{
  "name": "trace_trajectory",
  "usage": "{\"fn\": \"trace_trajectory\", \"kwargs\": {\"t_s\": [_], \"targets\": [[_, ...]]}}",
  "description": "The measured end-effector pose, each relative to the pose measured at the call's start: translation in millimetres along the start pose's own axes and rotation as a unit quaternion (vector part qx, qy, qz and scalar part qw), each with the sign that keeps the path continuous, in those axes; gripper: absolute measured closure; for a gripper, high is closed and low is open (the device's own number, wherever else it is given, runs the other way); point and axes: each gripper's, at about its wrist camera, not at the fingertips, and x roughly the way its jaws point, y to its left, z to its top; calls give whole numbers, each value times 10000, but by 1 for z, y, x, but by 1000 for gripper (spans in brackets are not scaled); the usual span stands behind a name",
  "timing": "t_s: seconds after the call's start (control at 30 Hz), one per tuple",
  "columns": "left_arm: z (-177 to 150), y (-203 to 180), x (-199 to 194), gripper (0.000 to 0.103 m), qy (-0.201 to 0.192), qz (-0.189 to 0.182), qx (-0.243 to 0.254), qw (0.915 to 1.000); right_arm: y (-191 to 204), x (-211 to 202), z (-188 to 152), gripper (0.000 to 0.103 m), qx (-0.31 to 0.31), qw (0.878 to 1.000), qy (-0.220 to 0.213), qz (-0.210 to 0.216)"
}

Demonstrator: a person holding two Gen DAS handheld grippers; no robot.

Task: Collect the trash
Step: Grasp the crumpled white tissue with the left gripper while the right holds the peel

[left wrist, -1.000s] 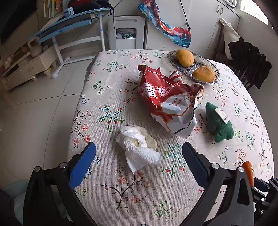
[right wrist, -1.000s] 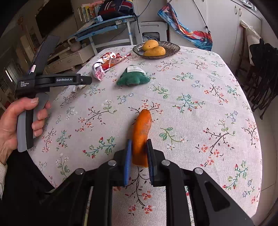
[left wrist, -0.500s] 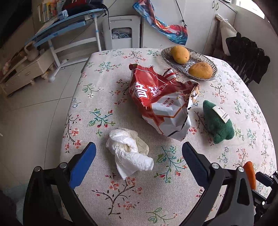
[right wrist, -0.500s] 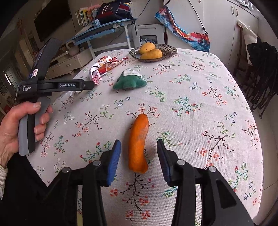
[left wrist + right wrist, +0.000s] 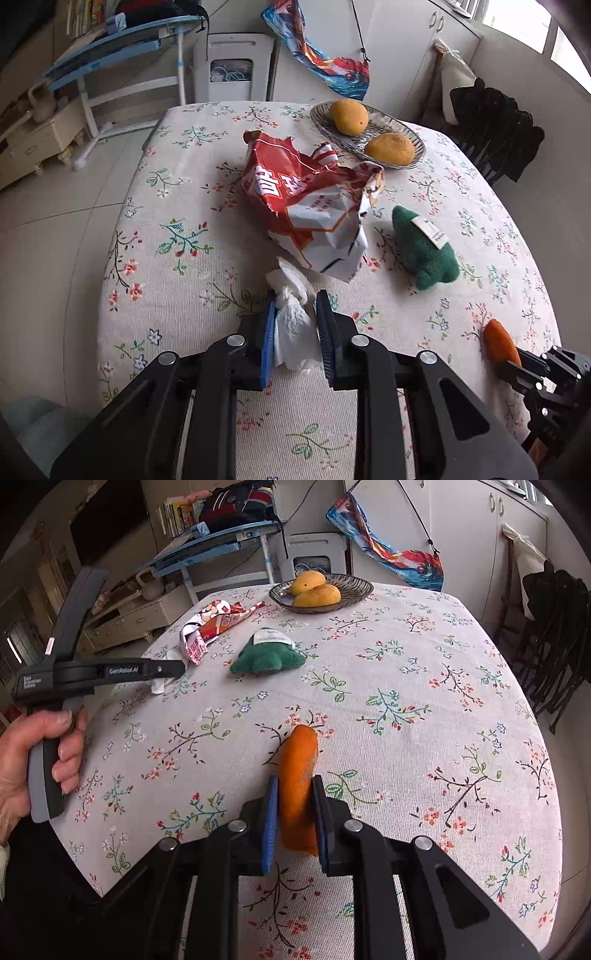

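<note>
The left gripper (image 5: 293,325) is closing, its pads pressing a crumpled white tissue (image 5: 291,317) at the bench's (image 5: 177,266) near edge; the right gripper (image 5: 295,812) is closing on an orange peel (image 5: 298,775) lying on the floral cloth; a torn red snack bag (image 5: 306,199) lies just beyond the tissue, a green plush toy (image 5: 424,251) to its right.

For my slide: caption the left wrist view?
Left tongs closing on tissue beside red bag on table.
</note>
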Motion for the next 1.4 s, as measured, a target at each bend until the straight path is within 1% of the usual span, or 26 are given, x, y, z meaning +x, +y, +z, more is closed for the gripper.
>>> {"fn": "trace_trajectory", "kwargs": {"t_s": [0.13, 0.2, 0.23, 0.27, 0.3, 0.33, 0.37, 0.4, 0.47, 0.6, 0.77, 0.83, 0.9, 1.0, 1.1, 1.13, 1.17, 1.2, 1.23, 1.27, 1.33, 1.4], "targets": [[-15, -3, -17, 83, 13, -157, 53, 9999, -3, -2, 2, 85, 84, 9999, -49, 29], [-21, -6, -24, 81, -24, -116, 138, 9998, -3, -2, 1, 84, 100, 9999, -35, 23], [-23, -7, -26, 74, -59, -34, 176, 9998, -4, -2, 0, 82, 110, 9999, -26, 23], [-25, -7, -27, 64, -84, 39, 194, 9998, -4, -2, -1, 76, 122, 9999, -18, 44], [-25, -7, -28, 58, -107, 96, 176, 9997, -4, -3, -2, 73, 123, 9999, -39, 49], [-26, -6, -28, 48, -121, 151, 138, 9997, -3, -4, -2, 68, 113, 9999, -65, 23], [-27, -6, -28, 45, -133, 187, 101, 9997, -3, -5, -2, 67, 103, 9999, -81, 14], [-26, -6, -28, 44, -137, 195, 79, 9997, -3, -6, -3, 67, 104, 9999, -83, 13], [-28, -6, -28, 39, -148, 258, 80, 9995, -5, -6, -3, 65, 131, 9999, -88, 14], [-30, -8, -25, 36, -114, 499, 198, 9985, -2, -4, -3, 64, 73, 9999, -84, 0], [-31, -9, -23, 34, -120, 577, 207, 9980, 3, -3, -3, 63, -42, 9999, -96, -68], [-32, -10, -20, 34, -90, 592, 243, 9979, 2, -3, -3, 63, -43, 9999, -111, -110], [-33, -13, -19, 34, -85, 685, 342, 9970, 0, -2, -2, 64, -22, 9999, -103, -126], [-34, -18, -18, 34, -81, 706, 435, 9965, 0, -1, -2, 67, -43, 9998, -109, -160], [-35, -18, -18, 35, -103, 682, 441, 9966, -1, -1, -2, 68, -35, 9998, -121, -161], [-35, -18, -18, 41, -124, 660, 427, 9968, -1, -1, -2, 71, -35, 9998, -122, -161], [-36, -18, -19, 47, -153, 655, 427, 9968, -1, 0, -2, 78, -47, 9998, -122, -166], [-36, -19, -19, 51, -176, 654, 439, 9967, 0, 0, -2, 81, -54, 9998, -115, -157], [-37, -20, -19, 56, -191, 664, 465, 9965, 0, 0, -2, 84, -58, 9998, -119, -161], [-37, -21, -20, 66, -203, 677, 499, 9963, 1, 1, -2, 84, -56, 9998, -125, -152], [-38, -22, -21, 80, -202, 636, 524, 9964, 0, 1, -2, 85, -5, 9998, -139, -104], [-39, -22, -24, 82, -211, 535, 466, 9973, -2, 0, -1, 86, 98, 9998, -157, -16]]}}
